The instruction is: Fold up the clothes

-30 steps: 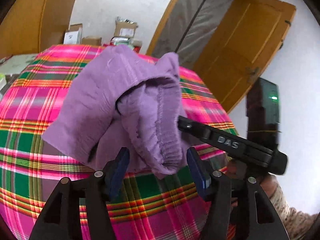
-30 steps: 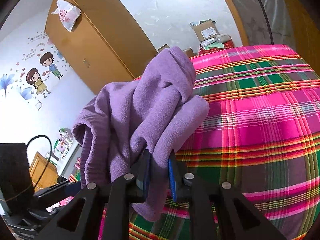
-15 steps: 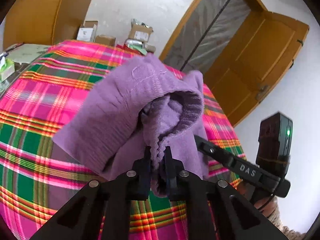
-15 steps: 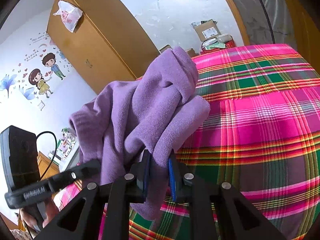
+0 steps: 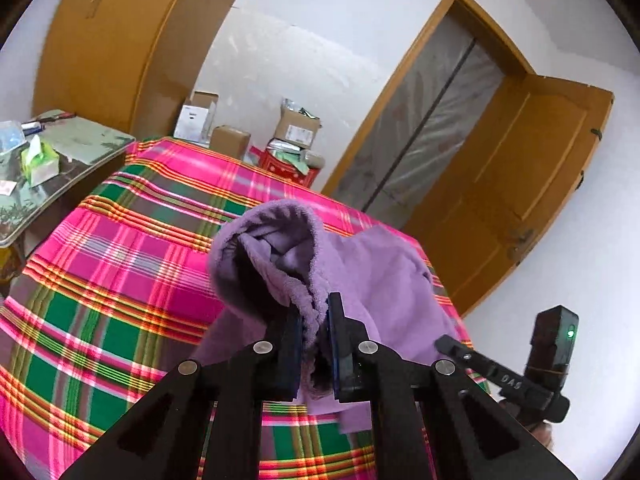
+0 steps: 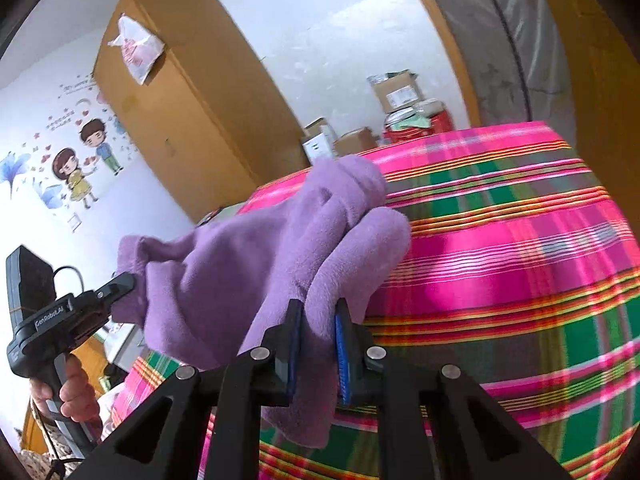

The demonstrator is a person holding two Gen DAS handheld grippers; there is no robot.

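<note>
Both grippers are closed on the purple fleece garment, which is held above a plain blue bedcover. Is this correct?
Not quite. Both the left gripper and right gripper are closed on the purple fleece garment, but the bedcover is pink and green plaid, not plain blue, as both wrist views show.

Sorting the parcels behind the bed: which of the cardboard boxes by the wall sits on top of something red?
The brown cardboard box with the white label, rightmost of the group: it rests atop the red container. The white box and small plain box stand left of it.
</note>
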